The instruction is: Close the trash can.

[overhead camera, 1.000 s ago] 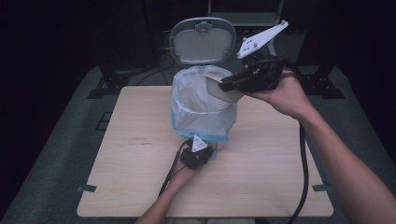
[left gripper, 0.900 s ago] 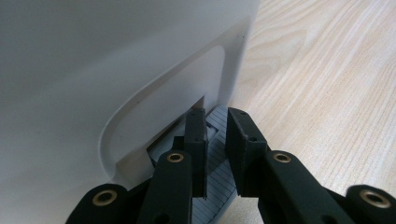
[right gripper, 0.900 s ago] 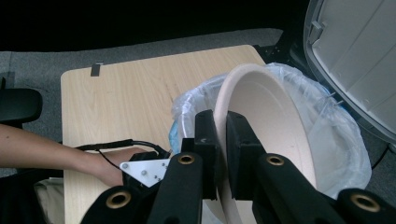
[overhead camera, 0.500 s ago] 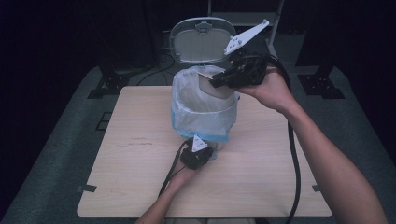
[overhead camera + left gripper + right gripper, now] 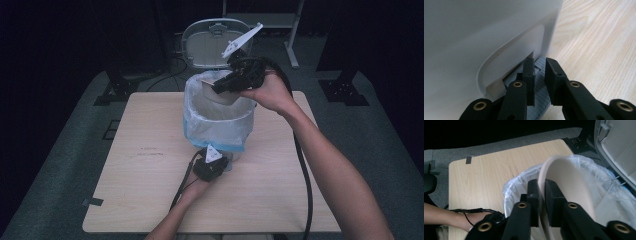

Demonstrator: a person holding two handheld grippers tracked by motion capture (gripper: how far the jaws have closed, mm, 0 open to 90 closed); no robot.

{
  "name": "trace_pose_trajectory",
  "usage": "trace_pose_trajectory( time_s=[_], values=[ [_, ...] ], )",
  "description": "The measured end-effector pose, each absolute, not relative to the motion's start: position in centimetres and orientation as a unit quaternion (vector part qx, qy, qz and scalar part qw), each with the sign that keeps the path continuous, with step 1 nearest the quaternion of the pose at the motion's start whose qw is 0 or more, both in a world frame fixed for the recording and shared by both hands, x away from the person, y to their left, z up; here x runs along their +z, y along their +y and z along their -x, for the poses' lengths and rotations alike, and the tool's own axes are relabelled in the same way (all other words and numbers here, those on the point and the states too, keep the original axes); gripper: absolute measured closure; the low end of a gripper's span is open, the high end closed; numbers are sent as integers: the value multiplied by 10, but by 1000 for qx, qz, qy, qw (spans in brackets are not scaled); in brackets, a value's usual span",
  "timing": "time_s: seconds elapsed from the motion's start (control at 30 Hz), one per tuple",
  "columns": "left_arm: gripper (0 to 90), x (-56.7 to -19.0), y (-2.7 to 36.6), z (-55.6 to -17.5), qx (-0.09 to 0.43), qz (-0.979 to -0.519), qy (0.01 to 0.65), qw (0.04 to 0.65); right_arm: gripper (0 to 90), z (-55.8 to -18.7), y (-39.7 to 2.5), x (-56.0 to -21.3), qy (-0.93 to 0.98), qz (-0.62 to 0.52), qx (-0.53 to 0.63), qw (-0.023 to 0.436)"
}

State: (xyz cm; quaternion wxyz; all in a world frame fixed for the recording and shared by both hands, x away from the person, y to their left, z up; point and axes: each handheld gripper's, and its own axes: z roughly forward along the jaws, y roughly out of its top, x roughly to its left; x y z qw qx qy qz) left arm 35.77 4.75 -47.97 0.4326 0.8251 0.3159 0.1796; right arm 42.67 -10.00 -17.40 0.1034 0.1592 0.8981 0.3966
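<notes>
A white pedal bin lined with a clear plastic bag stands mid-table, its lid raised. My right gripper is shut on the rim of a beige plate, held tilted on edge over the bin's mouth; the same gripper hovers above the bin's back rim. My left gripper is low at the bin's front base. Its jaws stand a narrow gap apart over the grey ribbed pedal, against the white bin wall, with nothing between them.
The wooden table has bare room left, right and in front of the bin. Black cables trail from both grippers toward the near edge. Dark stands and grey carpet surround the table.
My right gripper has carried the plate leftward from the bin's right side to over its mouth and tipped it steeper. The left gripper has stayed at the pedal.
</notes>
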Motion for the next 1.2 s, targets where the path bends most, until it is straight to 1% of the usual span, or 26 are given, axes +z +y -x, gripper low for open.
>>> trace_pose_trajectory(
  time_s=[0.03,0.17,0.47,0.67,0.73,0.87,0.93,1.03,1.1,1.2],
  values=[
    [786,-480,48,-358,180,-825,316,433,754,-428,-99,-175,898,-161,397,102],
    [783,-480,48,-358,179,-825,316,433,736,-427,-102,-179,899,-158,399,88],
    [780,-480,48,-358,178,-825,317,433,703,-416,-120,-175,894,-156,410,89],
    [767,-479,49,-358,174,-825,317,434,648,-410,-141,-181,888,-165,421,84],
    [760,-480,50,-358,167,-822,321,441,623,-408,-150,-184,884,-172,426,83],
    [756,-479,52,-358,165,-820,321,444,606,-402,-166,-187,880,-179,433,78],
    [752,-479,54,-358,157,-814,326,455,605,-396,-176,-188,878,-180,437,71],
    [697,-471,57,-351,170,-816,316,453,602,-386,-197,-192,875,-183,443,69],
    [697,-463,61,-343,172,-817,305,458,597,-378,-210,-197,873,-188,444,69],
    [667,-455,65,-334,167,-823,292,458,568,-368,-236,-212,865,-207,451,70]
  ],
)
